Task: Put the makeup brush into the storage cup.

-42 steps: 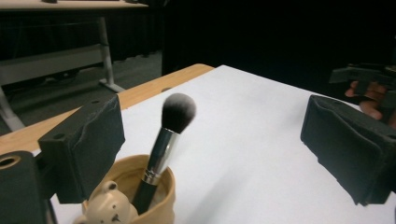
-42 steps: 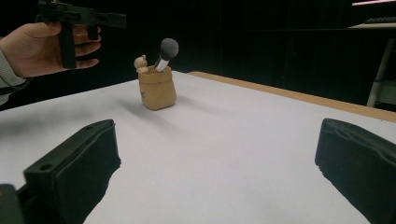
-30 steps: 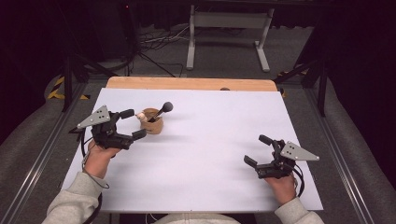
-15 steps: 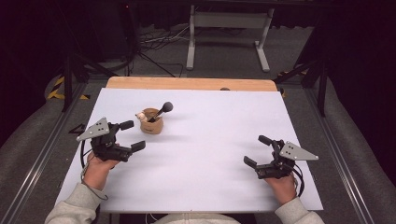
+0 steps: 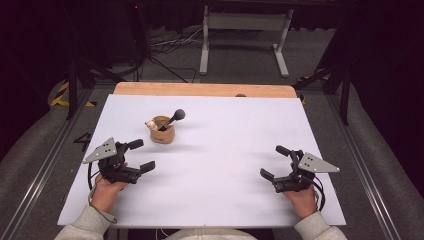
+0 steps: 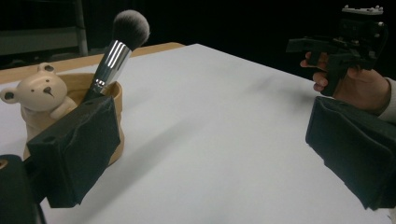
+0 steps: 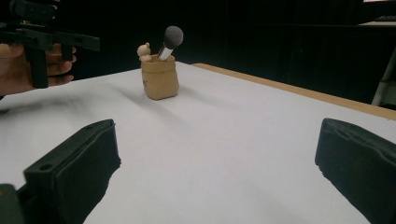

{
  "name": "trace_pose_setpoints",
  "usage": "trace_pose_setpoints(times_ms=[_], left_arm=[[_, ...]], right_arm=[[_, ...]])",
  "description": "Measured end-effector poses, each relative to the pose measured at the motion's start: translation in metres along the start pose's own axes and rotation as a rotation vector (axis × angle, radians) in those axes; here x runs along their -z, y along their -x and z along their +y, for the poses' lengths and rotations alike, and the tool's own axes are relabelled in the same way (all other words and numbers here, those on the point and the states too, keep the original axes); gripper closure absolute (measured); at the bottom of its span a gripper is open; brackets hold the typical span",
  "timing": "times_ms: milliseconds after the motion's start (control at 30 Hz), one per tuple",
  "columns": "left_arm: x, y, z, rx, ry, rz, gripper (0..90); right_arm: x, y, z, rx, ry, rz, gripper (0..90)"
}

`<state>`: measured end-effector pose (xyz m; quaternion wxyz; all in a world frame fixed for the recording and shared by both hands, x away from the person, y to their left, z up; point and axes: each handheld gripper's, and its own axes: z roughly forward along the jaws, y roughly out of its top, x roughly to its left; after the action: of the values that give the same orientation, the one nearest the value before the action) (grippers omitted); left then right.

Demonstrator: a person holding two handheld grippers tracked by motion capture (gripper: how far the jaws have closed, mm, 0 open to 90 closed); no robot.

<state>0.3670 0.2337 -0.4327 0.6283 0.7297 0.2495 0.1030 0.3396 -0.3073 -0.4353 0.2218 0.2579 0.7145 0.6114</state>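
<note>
A wooden table carries a white sheet, on which stands a tan cup.

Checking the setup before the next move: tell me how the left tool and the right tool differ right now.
The left tool sits close to the bear cup that holds the makeup brush; the right tool sits far from it, near the table's right edge. The left tool's grey plate points toward the left edge, the right tool's toward the right edge. Both are open, hold nothing, and lie low over the white table.
</note>
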Motion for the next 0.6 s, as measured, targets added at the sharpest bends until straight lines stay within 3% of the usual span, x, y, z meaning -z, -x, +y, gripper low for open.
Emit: trace_pose_setpoints(times_ms=[267, 600], left_arm=[[0.002, 0.004, -0.015, -0.016, 0.023, 0.016, 2.8], [-0.001, 0.005, -0.020, -0.031, -0.009, 0.028, 2.8]], right_arm=[[-0.001, -0.001, -0.002, 0.003, -0.006, 0.007, 0.0], [-0.003, -0.001, -0.004, 0.002, -0.018, 0.013, 0.0]])
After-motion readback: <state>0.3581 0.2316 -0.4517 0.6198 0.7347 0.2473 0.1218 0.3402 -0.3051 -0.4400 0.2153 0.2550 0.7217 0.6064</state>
